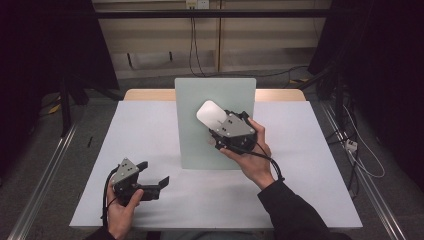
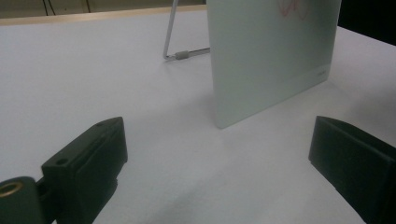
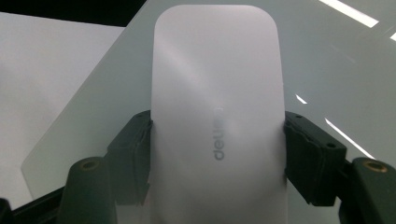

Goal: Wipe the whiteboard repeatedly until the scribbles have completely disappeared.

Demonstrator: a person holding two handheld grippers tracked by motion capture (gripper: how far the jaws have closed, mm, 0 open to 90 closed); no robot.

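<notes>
Eraser (image 3: 217, 116), white, clamped between the jaws of the right gripper (image 1: 218, 131) and held against the upright board (image 1: 215, 122), red marks (image 2: 293, 8) uncleared; left gripper (image 1: 152, 175) jaws wide, unladen, above the table (image 1: 145, 130).

The eraser (image 3: 217, 116) is showing smooth, satiny white plastic. The board (image 1: 200, 135) is gleaming glossy, frosted like glass; the counter (image 1: 145, 135) is looking matt.

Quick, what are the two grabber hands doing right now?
Left gripper: open, holding nothing.
Right gripper: closed on the white eraser, by the glass board.
</notes>
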